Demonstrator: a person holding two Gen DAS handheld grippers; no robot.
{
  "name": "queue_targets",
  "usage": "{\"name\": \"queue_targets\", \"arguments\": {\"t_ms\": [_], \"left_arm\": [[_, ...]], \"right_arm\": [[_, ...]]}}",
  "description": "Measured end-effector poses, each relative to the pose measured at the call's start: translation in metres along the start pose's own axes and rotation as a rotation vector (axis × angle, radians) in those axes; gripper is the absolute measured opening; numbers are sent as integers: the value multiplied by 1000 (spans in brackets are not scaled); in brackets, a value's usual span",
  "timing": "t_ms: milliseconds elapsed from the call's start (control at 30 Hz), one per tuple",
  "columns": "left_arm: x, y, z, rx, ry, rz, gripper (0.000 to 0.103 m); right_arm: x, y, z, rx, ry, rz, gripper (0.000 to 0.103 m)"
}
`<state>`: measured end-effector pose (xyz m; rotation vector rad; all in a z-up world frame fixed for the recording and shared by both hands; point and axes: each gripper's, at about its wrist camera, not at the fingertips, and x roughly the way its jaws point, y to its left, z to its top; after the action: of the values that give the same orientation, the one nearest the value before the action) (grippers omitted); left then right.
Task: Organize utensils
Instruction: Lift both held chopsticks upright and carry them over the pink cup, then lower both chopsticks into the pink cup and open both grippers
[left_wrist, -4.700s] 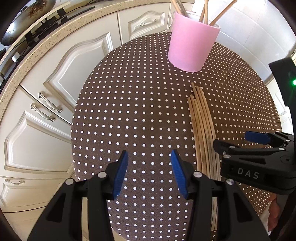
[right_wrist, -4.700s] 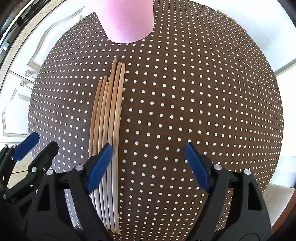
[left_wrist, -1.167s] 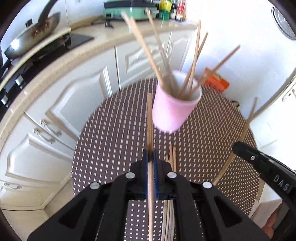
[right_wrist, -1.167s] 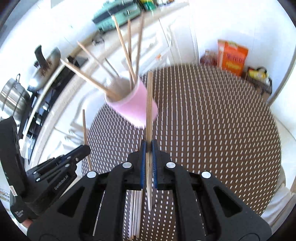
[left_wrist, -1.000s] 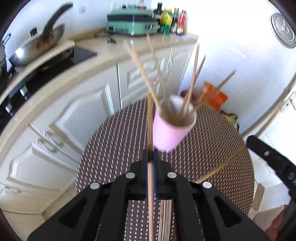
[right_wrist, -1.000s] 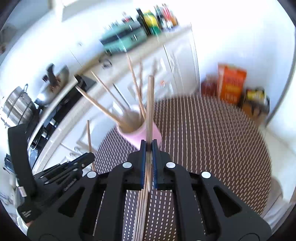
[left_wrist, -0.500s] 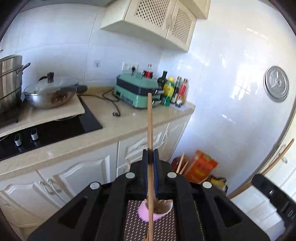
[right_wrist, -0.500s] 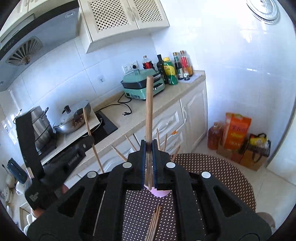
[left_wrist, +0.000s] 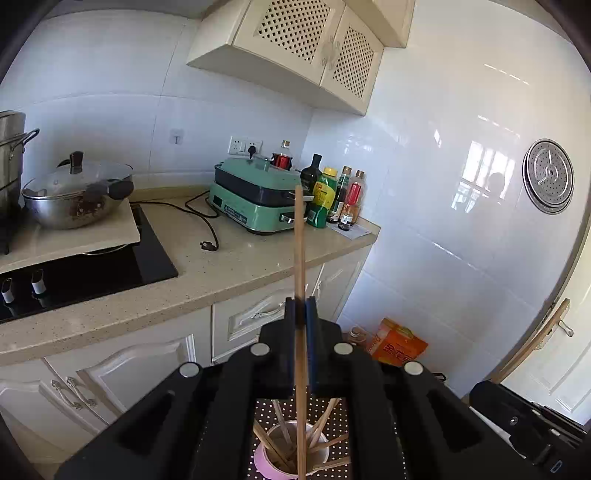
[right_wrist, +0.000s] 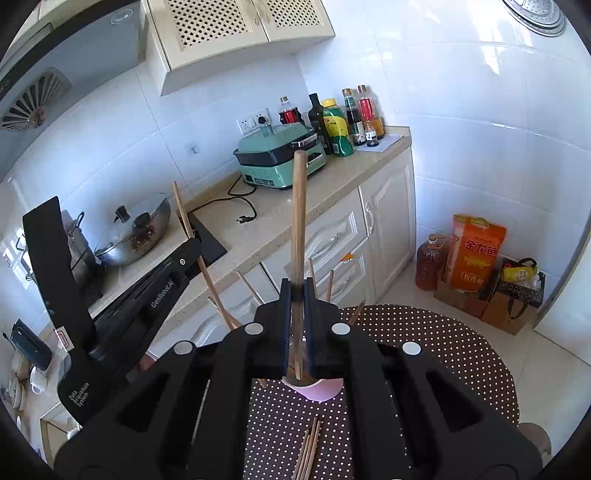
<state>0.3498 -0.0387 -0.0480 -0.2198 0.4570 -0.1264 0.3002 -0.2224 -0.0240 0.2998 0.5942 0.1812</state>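
Observation:
My left gripper (left_wrist: 301, 314) is shut on one wooden chopstick (left_wrist: 299, 240), held upright, its lower end over the mouth of the pink cup (left_wrist: 271, 469). Several chopsticks lean in that cup. My right gripper (right_wrist: 296, 291) is shut on a second chopstick (right_wrist: 297, 221), also upright, with the pink cup (right_wrist: 321, 393) half hidden behind its fingers. A few loose chopsticks (right_wrist: 308, 450) lie on the dotted brown table (right_wrist: 443, 350). The left gripper (right_wrist: 194, 245) shows at the left of the right wrist view, and the right gripper (left_wrist: 517, 417) at the lower right of the left wrist view.
A stone counter (left_wrist: 229, 266) with white cabinet doors runs behind the table. On it stand a green cooker (left_wrist: 255, 199), several bottles (left_wrist: 332, 195) and a lidded wok (left_wrist: 74, 195). An orange bag (right_wrist: 472, 251) and an oil bottle (right_wrist: 428, 262) stand on the floor by the wall.
Both grippers, open over the lying chopsticks at first, each closed on one chopstick. Over the last second both rose and tipped upward, so the cup sank to the bottom of each view.

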Motion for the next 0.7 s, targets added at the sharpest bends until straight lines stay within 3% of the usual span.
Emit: {"name": "queue_targets", "arguments": {"t_ms": [267,433,700], "left_arm": [[51,11,-28,-29,44,29,6],[79,14,-50,7,88,67,6],[90,18,-74,19,150,79,6]], "right_arm": [[51,-6,-5,-32,79,-49,7],[84,-13,-20,-20,182,-61,7],[113,-21,-43,-1,293,-60,7]]}}
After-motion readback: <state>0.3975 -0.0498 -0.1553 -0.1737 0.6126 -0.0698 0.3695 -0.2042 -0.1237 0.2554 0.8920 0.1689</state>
